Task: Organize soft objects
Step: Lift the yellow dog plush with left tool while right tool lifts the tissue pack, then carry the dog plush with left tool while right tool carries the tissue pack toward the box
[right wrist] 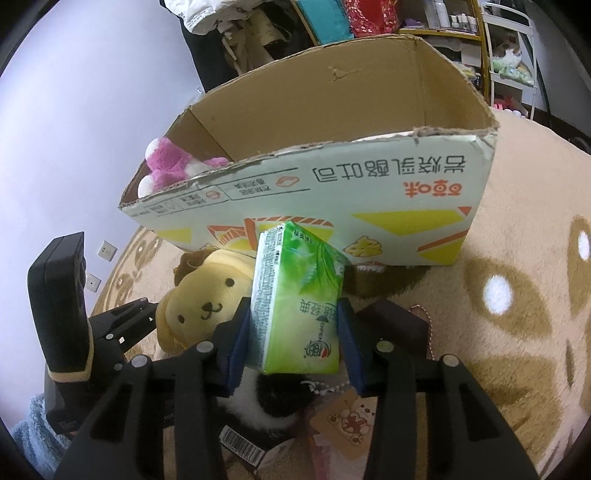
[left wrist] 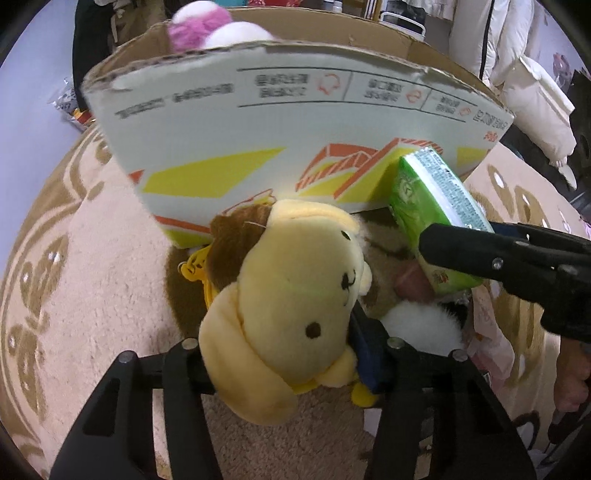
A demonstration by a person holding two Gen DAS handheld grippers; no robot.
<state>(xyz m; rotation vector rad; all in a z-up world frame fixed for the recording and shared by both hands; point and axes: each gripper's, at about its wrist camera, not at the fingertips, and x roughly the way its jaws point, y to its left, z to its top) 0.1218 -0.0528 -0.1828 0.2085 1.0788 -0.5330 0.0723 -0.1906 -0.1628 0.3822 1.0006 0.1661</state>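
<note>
While upright lengthwise, tissue pack (right wrist: 295,299) pinched by right claw (right wrist: 293,332), left claw (left wrist: 280,350) clamping plush dog (left wrist: 291,291).

We are in a lived-in room of a home: a plush beige rug (right wrist: 517,350) with brown cartoon patterns covers the floor, and a white puffy coat (left wrist: 532,92) hangs at the back. Behind the open cardboard box (right wrist: 332,122) we see a shelf rack (right wrist: 476,26) crowded with small bottles and toys, and switch plates (right wrist: 107,251) sit low on the pale wall.
</note>
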